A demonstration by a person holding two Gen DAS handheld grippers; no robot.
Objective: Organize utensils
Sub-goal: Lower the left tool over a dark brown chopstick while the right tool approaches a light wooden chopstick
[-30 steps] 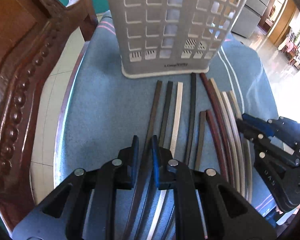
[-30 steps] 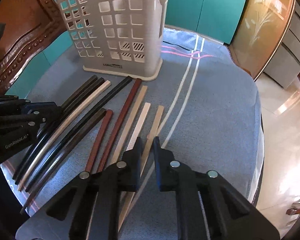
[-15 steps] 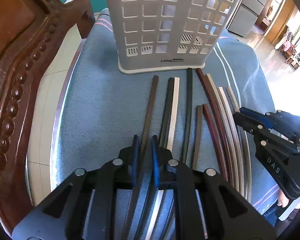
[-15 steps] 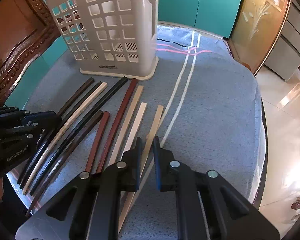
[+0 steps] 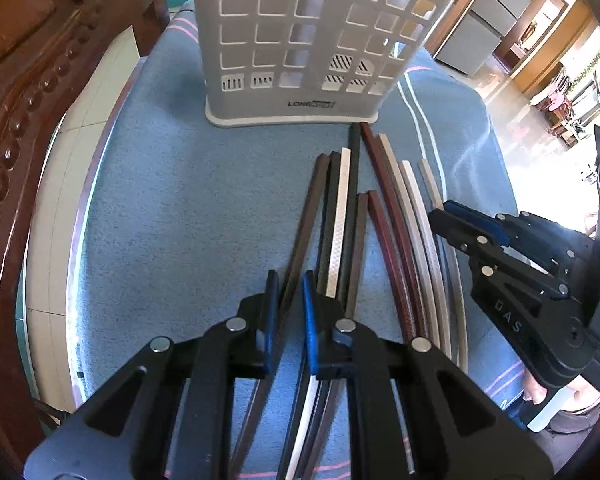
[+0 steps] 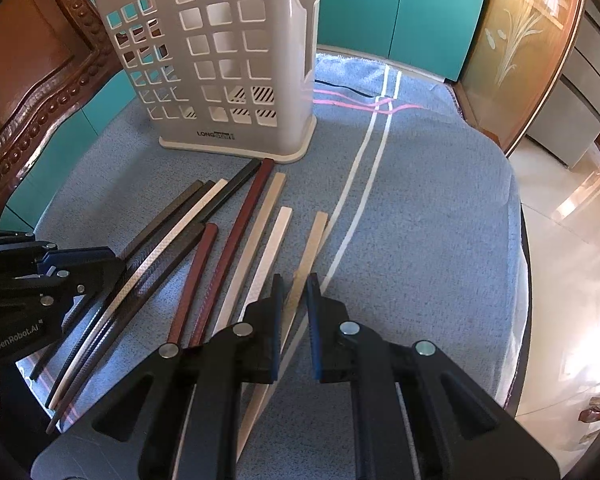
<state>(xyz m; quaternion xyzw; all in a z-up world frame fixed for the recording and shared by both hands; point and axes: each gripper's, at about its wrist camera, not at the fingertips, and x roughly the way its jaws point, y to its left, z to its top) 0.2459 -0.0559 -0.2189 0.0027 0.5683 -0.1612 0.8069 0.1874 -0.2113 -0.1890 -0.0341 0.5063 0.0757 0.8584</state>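
Note:
Several chopsticks, dark brown, black, white, red-brown and tan, lie side by side on the blue cloth in front of a pale slotted utensil basket [image 5: 300,40] [image 6: 228,60]. My left gripper [image 5: 290,276] is shut, its narrow gap lined up over the leftmost dark brown chopstick [image 5: 308,208]. Whether the pads press it does not show. My right gripper [image 6: 294,278] is likewise shut, with the rightmost tan chopstick [image 6: 310,248] running through its gap. Each gripper shows in the other's view: the right gripper [image 5: 436,212] and the left gripper [image 6: 112,256].
A carved wooden chair back [image 5: 16,128] stands close on the left. The round table edge [image 6: 520,280] drops off on the right, with teal cabinets [image 6: 400,12] behind. Part of a person's hand [image 5: 536,390] shows at the lower right.
The left gripper has tipped and shifted a little toward the near ends of the chopsticks. The chopsticks, the basket and the right gripper stay where they were.

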